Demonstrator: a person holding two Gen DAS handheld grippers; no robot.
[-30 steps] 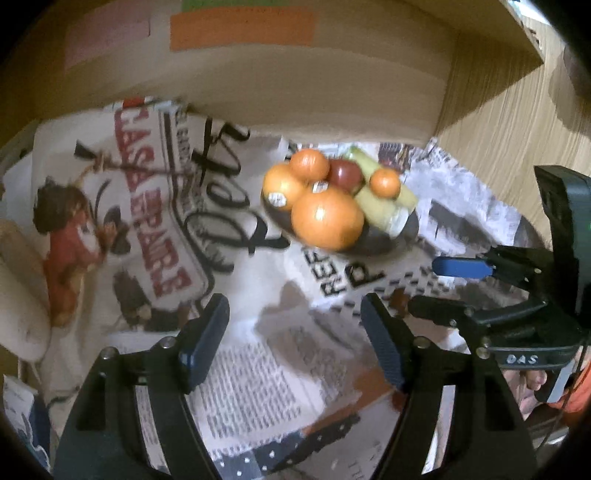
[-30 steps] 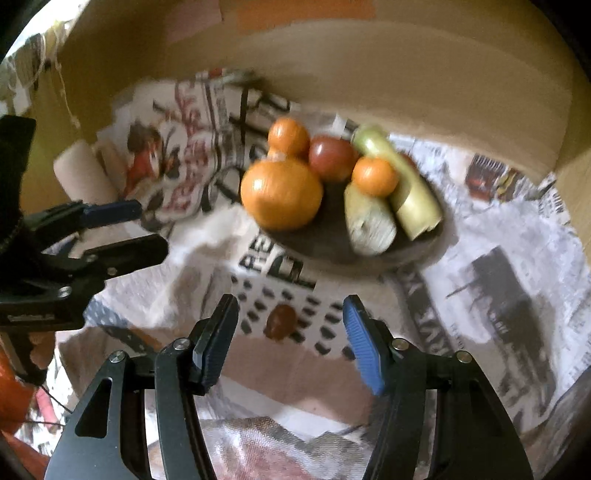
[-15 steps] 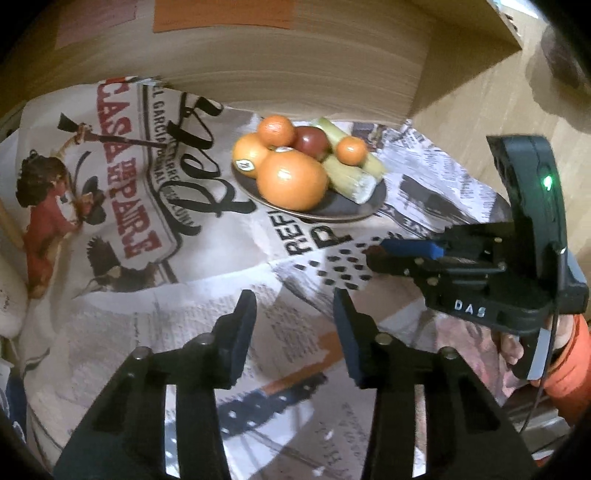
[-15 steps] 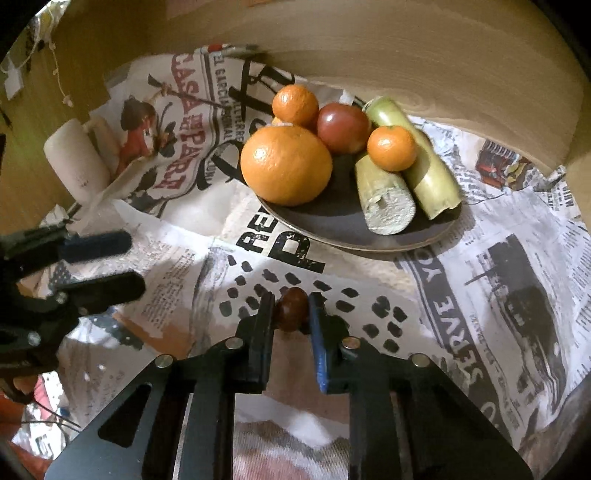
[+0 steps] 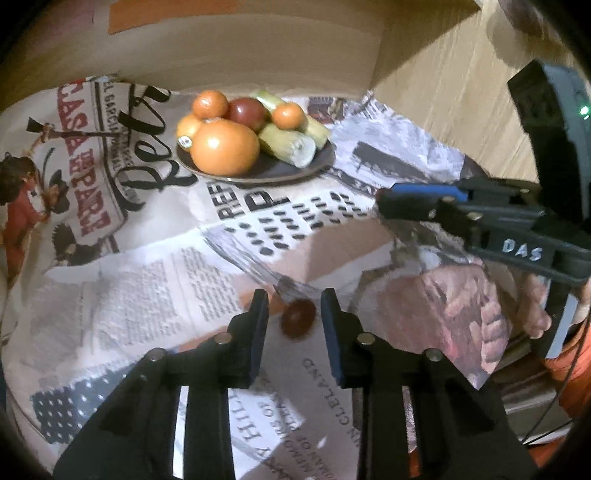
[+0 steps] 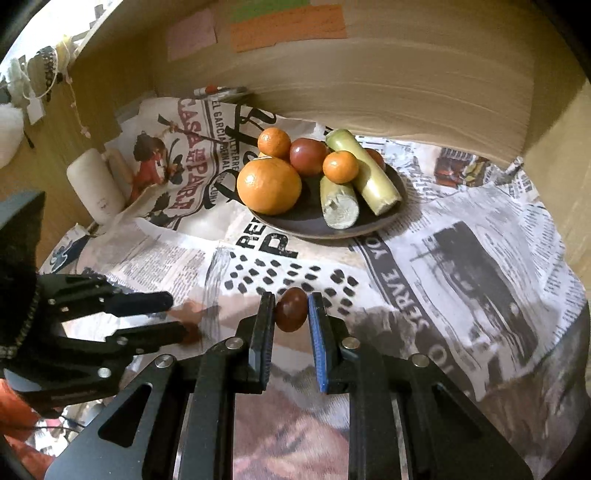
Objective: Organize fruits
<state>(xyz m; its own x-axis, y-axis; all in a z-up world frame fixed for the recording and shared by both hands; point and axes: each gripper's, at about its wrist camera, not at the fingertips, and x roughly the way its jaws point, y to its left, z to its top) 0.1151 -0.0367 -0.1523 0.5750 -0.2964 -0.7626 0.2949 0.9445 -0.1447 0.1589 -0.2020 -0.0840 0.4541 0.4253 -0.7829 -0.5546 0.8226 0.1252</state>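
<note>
A dark plate (image 6: 397, 184) holds a large orange (image 6: 269, 185), small oranges, a red fruit (image 6: 307, 156) and two pale green stalks (image 6: 364, 171); the plate also shows in the left wrist view (image 5: 321, 162). My right gripper (image 6: 291, 308) is shut on a small brown-red fruit (image 6: 291, 309), held above the newspaper. My left gripper (image 5: 291, 315) is open around a second small brown-red fruit (image 5: 297, 322) lying on the newspaper, fingers apart from it. The left gripper also shows in the right wrist view (image 6: 175, 314), the right gripper in the left wrist view (image 5: 386, 201).
Newspaper (image 6: 461, 258) covers the shelf floor. Wooden walls close in the back and right side (image 6: 406, 74). A white cylinder (image 6: 96, 186) stands at the left. Sticky notes (image 6: 288, 27) hang on the back wall.
My right gripper has lifted the small fruit it closed on and drawn back. My left gripper has moved to the right and now brackets a second small fruit.
</note>
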